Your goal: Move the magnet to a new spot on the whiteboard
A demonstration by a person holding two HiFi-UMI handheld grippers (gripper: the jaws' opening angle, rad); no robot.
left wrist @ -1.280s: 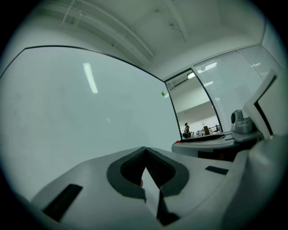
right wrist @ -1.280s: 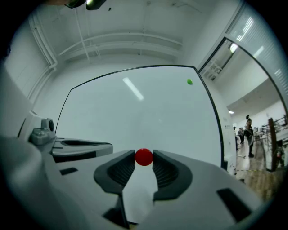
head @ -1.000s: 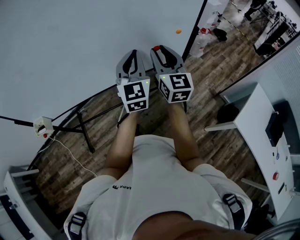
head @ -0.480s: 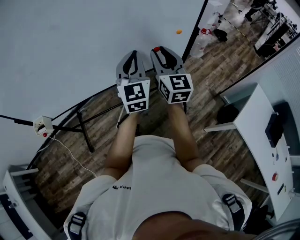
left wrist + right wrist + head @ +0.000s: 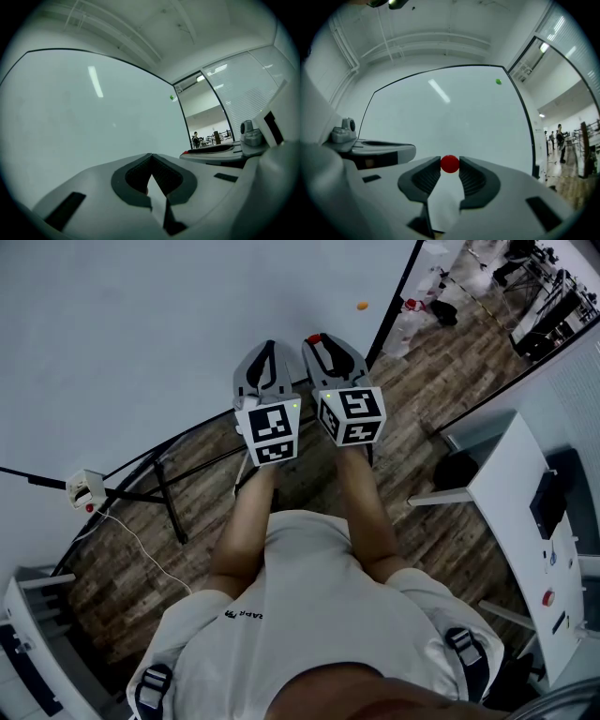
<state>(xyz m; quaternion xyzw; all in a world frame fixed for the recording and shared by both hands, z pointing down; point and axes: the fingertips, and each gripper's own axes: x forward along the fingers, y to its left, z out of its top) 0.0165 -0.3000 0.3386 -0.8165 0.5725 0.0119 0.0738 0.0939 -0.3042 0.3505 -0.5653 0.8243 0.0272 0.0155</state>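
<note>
A small red magnet [image 5: 450, 164] is pinched between the tips of my right gripper [image 5: 450, 162], which is shut on it. It also shows as a red spot at that gripper's tip [image 5: 313, 337] in the head view. The tip is at or very near the whiteboard [image 5: 169, 324], near its lower edge. My left gripper [image 5: 269, 345] is held close beside the right one. Its jaws [image 5: 151, 158] meet at the tips with nothing between them. A second small magnet [image 5: 361, 306] sticks to the board up and to the right and looks green in the right gripper view [image 5: 498, 81].
The whiteboard's black stand legs [image 5: 169, 493] spread over the wooden floor [image 5: 431, 362] below my arms. A white desk [image 5: 525, 521] stands at the right. A white box with a cable [image 5: 84, 491] hangs at the left. People stand far off past a glass wall [image 5: 558, 138].
</note>
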